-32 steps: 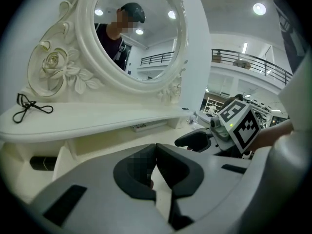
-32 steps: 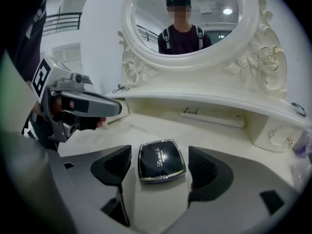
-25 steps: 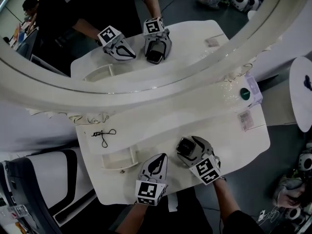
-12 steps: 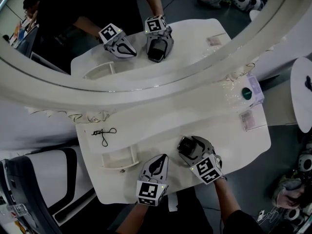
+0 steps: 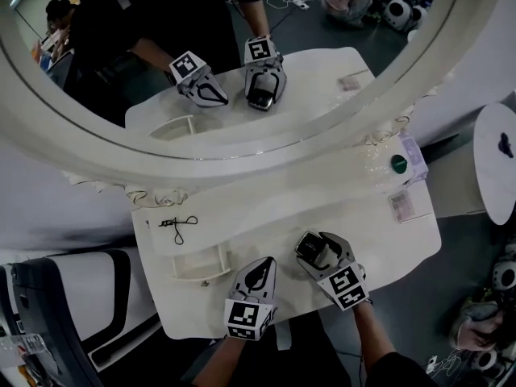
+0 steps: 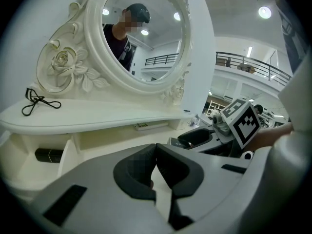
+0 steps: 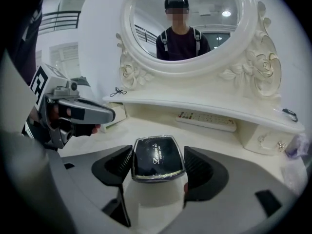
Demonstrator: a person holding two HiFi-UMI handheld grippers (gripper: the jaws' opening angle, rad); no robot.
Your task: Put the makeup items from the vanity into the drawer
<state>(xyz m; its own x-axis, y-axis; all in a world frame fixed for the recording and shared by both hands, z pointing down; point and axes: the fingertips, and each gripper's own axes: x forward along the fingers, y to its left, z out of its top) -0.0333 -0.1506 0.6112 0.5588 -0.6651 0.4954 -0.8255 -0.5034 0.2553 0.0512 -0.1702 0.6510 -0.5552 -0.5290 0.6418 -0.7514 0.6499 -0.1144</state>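
A black compact (image 7: 157, 158) with a silver rim sits between the jaws of my right gripper (image 7: 157, 165), which is shut on it just above the white vanity top (image 5: 379, 240). In the head view that compact (image 5: 307, 247) is right of centre near the front edge. My left gripper (image 5: 257, 274) is beside it to the left, shut, jaws touching (image 6: 156, 152) with nothing between them. The open drawer (image 5: 219, 258) lies left of it, and a black tube (image 6: 48, 155) lies inside. A black eyelash curler (image 5: 177, 224) rests on the raised shelf.
A flat palette (image 7: 207, 121) lies under the shelf at the back. A green-capped item (image 5: 398, 164) and a small card (image 5: 401, 206) sit at the vanity's right end. The large round mirror (image 5: 242, 147) rises behind. A chair (image 5: 56, 313) stands at the left.
The head view has shifted a little. Both grippers stay near the front edge, the right one nudged slightly with the compact still in it.
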